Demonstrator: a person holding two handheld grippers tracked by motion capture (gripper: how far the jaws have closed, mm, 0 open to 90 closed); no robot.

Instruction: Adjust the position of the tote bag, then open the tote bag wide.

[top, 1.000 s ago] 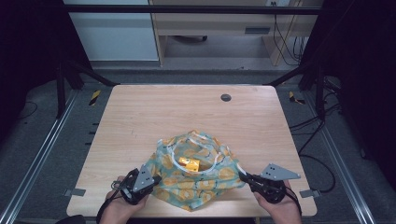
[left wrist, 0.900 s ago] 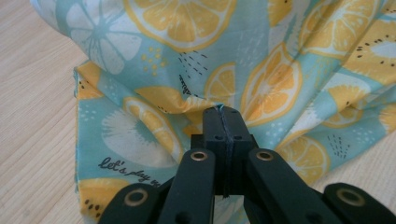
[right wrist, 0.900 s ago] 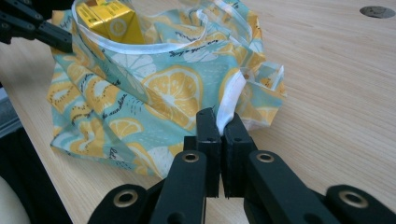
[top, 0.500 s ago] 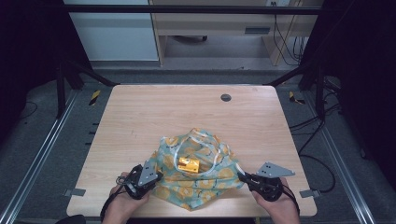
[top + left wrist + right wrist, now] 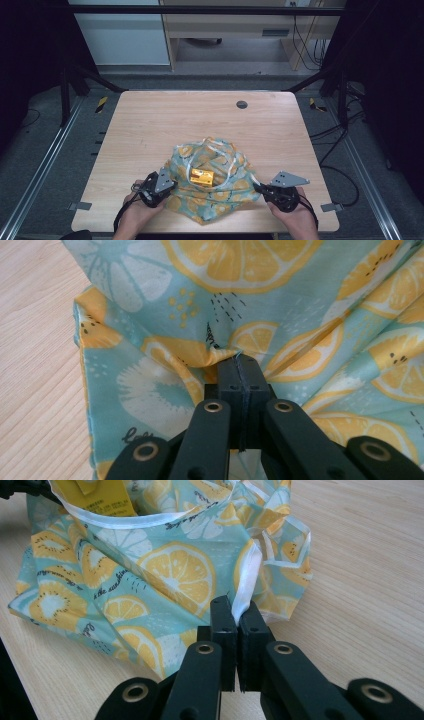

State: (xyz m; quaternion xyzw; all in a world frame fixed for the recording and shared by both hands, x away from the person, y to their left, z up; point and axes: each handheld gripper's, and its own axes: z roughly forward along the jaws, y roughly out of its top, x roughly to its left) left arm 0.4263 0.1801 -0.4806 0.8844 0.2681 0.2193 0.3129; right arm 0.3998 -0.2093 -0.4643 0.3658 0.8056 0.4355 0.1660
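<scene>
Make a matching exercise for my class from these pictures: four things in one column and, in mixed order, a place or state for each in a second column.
Column 1
1. left gripper
2. right gripper
3. yellow box
4. round dark grommet

Column 2
A. lies inside the lemon-print fabric bag
B. shut on the bag's white-trimmed edge
C. sits in the wooden table, far from the person
D. shut on a gathered fold of the bag's printed cloth

Pairs: 1-D, 2-B, 3-A, 4-C

Left gripper (image 5: 161, 181), right gripper (image 5: 262, 190): fingers clamped.
</scene>
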